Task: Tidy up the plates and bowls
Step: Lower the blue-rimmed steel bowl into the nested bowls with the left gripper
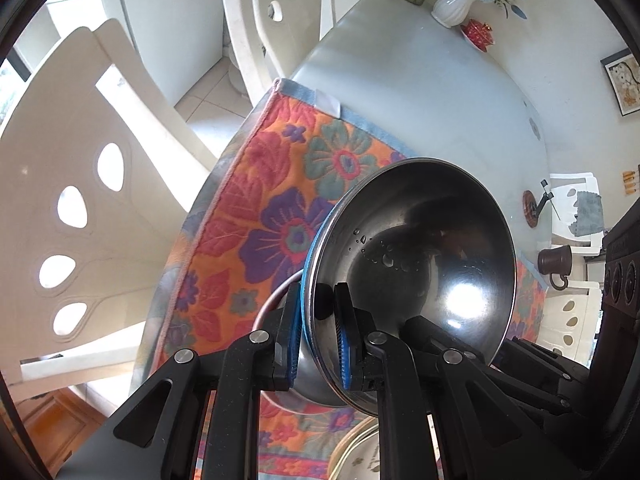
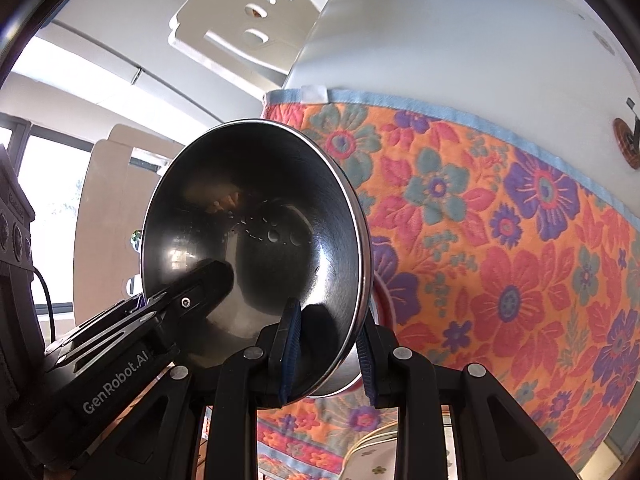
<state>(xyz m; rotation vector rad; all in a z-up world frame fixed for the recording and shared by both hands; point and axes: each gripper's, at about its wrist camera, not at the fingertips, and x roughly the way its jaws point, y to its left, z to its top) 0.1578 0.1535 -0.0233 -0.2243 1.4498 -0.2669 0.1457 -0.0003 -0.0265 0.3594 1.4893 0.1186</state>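
One steel bowl (image 1: 416, 264) is held tilted in the air above the floral cloth (image 1: 264, 184) that covers the near part of the table (image 1: 420, 88). The bowl contains only a scatter of water droplets (image 1: 380, 254) on its inner wall.

The left gripper (image 1: 318, 344) is pinched on the bowl's rim, one blue pad inside and one outside, the jaws nearly pressed together. The right gripper (image 2: 326, 354) clamps the opposite rim in the same manner, with a slightly wider gap between its pads. Both grippers point steeply downward.

Beneath the bowl, the edge of one pale, pink-rimmed dish (image 2: 386, 300) rests on the cloth. One flower-patterned plate (image 1: 360, 460) lies at the near edge. At the table's far end stand one white vase (image 1: 454, 6) with flowers and one small red dish (image 1: 478, 34).
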